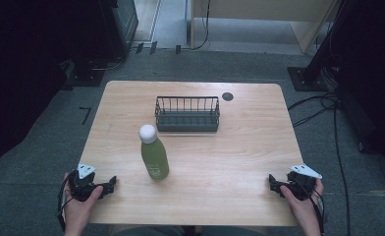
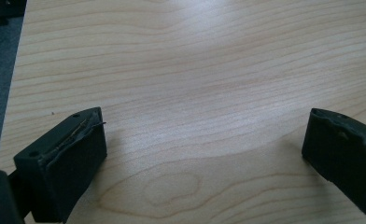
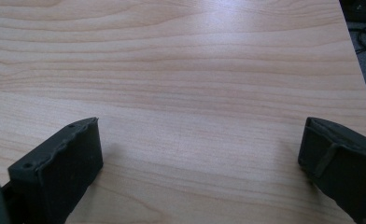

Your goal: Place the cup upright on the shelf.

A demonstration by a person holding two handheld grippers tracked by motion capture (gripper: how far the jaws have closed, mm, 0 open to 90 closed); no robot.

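the green bottle (image 1: 154, 156) stands upright on the wooden surface (image 1: 239, 147), a little left of the middle, its white cap (image 1: 148, 133) on top. just beyond it, on the far side, sits the dark wire basket (image 1: 187, 114), close to the bottle but not touching it. a small dark round disc (image 1: 227, 96) lies near the far edge, to the right of the basket.

my left tool (image 1: 113, 182) rests at the near left corner, near the bottle's left side yet apart from it. in the left gripper view its jaws stand wide apart with bare wood between them. my right tool (image 1: 271, 183) rests at the near right corner, well apart from the bottle, and in the right gripper view its jaws likewise stand wide apart over bare wood.
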